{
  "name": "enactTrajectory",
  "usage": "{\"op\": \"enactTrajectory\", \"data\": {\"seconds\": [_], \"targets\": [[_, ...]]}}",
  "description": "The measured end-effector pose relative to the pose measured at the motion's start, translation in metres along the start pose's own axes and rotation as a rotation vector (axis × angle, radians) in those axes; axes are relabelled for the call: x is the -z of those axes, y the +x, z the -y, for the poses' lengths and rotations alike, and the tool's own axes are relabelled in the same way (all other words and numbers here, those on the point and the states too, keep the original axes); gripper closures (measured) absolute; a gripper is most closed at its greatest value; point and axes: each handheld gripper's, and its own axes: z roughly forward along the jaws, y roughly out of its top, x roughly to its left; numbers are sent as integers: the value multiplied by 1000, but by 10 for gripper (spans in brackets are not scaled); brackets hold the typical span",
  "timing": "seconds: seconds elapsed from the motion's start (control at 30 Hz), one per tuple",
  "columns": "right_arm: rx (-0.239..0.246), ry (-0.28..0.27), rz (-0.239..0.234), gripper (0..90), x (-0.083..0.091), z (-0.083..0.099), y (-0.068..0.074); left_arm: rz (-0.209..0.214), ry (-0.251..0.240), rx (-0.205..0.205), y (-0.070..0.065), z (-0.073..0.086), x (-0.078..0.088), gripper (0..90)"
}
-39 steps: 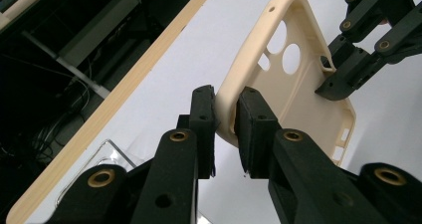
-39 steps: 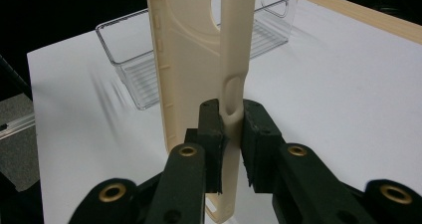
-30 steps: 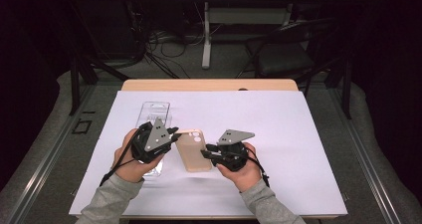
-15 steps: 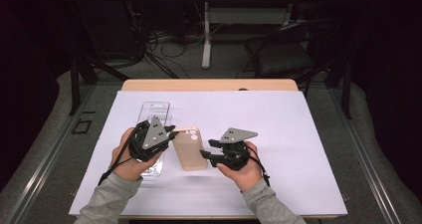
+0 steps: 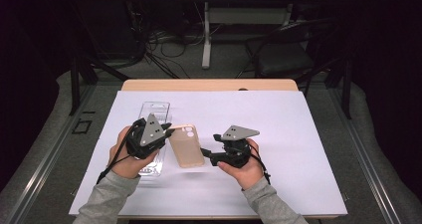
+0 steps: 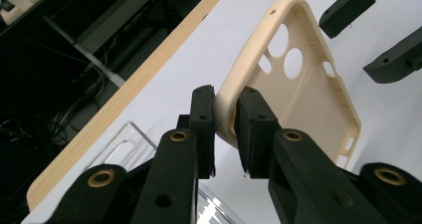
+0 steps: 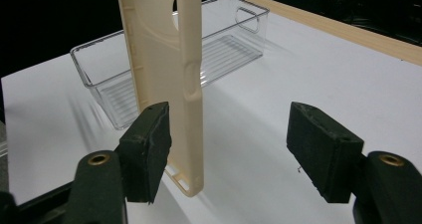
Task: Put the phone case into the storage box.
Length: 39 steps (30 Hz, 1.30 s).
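Note:
A beige phone case (image 5: pixel 185 145) is held above the white table cover, between my two grippers. My left gripper (image 5: pixel 169 131) is shut on the case's long edge near the camera cutouts; in the left gripper view its pads (image 6: pixel 204 114) pinch the rim of the case (image 6: pixel 298 94). My right gripper (image 5: pixel 205 154) is at the case's lower end. Its jaws have just been opening. The case (image 7: pixel 164 50) stands between them, close to the left pad (image 7: pixel 149 144), and the other pad is well clear of it.
A clear plastic tray (image 5: pixel 154 108) lies on the white cover (image 5: pixel 298 134) behind and under my left hand; the tray (image 7: pixel 224 40) holds nothing. The table's wooden far edge (image 5: pixel 209 84) borders a dark floor with cables and chair legs.
The right gripper's jaws have spread off the case's lower end. The case has shifted slightly left with the left gripper. Both hands stay about where they were.

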Motion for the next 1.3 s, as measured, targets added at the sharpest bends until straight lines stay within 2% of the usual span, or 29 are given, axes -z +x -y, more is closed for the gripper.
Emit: {"op": "enactTrajectory", "data": {"seconds": [0.33,0.37,0.53,0.73,0.83,0.97,1.0,1.07,1.17,1.3], "targets": [[-17,24,20,272,1,0,-6,-26,-5,23,7,4,3,793],[-20,35,29,238,1,0,-7,-30,-8,28,8,4,3,793],[-41,59,41,180,3,1,-10,-36,-15,32,9,5,5,793],[-62,59,68,135,9,1,-13,-37,-23,43,12,7,3,793],[-96,45,83,67,13,1,-18,-39,-25,52,13,8,3,792],[-139,23,95,17,16,2,-25,-43,-19,60,14,11,2,792],[-126,29,96,0,17,2,-26,-46,-18,60,15,12,3,792],[-117,32,93,0,18,2,-28,-52,-23,64,16,13,3,792],[-134,34,95,0,18,3,-32,-52,-27,66,16,13,3,792],[-137,45,119,0,19,4,-37,-56,-28,69,17,14,3,792]]}}
